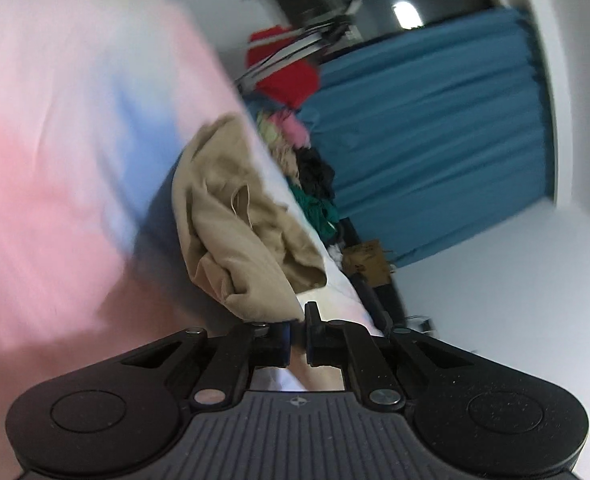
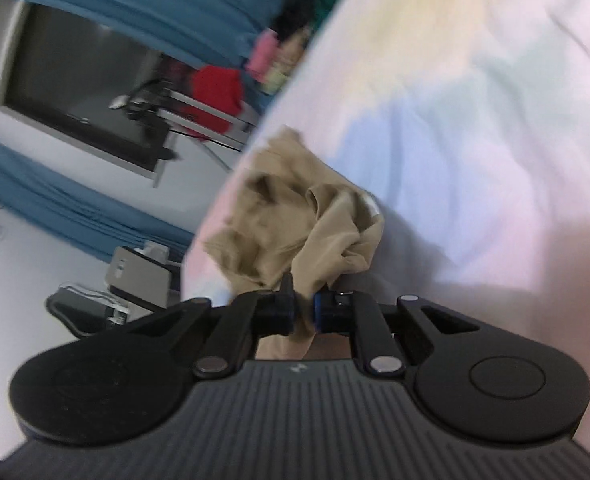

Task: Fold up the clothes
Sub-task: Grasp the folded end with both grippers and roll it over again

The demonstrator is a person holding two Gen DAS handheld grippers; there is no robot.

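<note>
The left gripper is pressed nearly together on an edge of the tan garment; the right gripper pinches another bunch of the same soft, matte, crumpled cloth. The garment lies on a smooth pastel sheet of pink, blue and yellow patches. Beyond it sits a heap of mixed clothes, then pleated teal curtains. No writing is legible.

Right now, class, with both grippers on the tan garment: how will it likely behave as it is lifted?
The tan garment is crumpled into soft folds, so it probably hangs floppy. It looks thin, likely light. Pinched by the right gripper and left gripper, it may sag between them.
</note>
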